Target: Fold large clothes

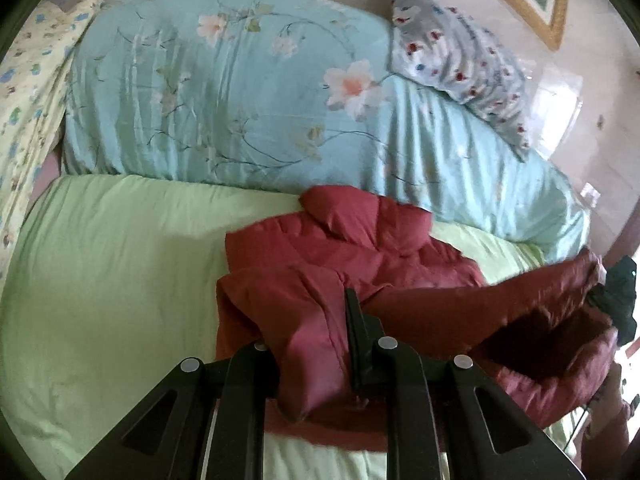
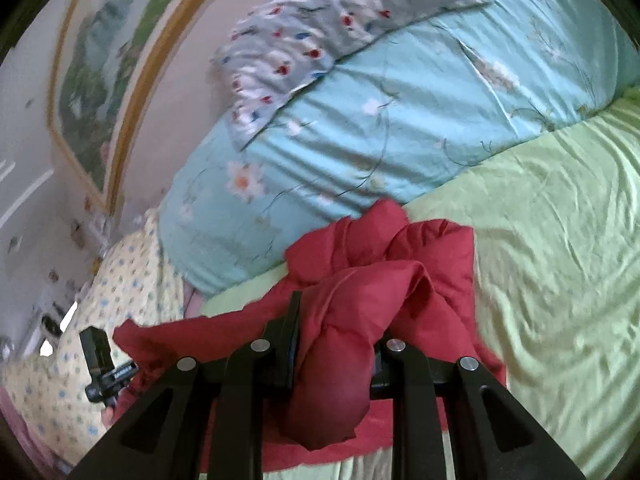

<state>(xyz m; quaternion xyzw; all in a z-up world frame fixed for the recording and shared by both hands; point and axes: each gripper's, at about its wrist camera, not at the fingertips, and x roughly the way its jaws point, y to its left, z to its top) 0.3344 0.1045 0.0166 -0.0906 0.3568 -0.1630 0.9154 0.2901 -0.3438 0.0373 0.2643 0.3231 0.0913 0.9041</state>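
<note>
The green bedsheet [image 1: 108, 264] fills the lower left of the left wrist view and the right side of the right wrist view [image 2: 560, 264], wrinkled and bare there. Behind it, across the top of both frames, a rolled light-blue floral duvet [image 1: 224, 92] [image 2: 360, 132] runs along the sheet's far edge. The task's garment, a red puffer jacket [image 1: 360, 256] [image 2: 400, 264], lies bunched on the sheet at centre frame, its far end touching the duvet. On the duvet, upper right in the left view, rests a grey pillow [image 1: 460, 48] with red and blue flowers; it shows upper centre in the right view [image 2: 320, 32]. A yellow floral cloth [image 1: 28, 92] hangs along the left edge. A framed painting [image 2: 104, 80] is on the wall, upper left of the right view.

Now the tongs: the left gripper [image 1: 312, 360] at bottom centre is pinching a fold of red jacket fabric between its fingers. The right gripper [image 2: 336, 344] likewise clamps a thick roll of jacket, bottom centre. Each gripper peeks into the other's view, at the right edge [image 1: 616, 300] and lower left [image 2: 104, 364].
</note>
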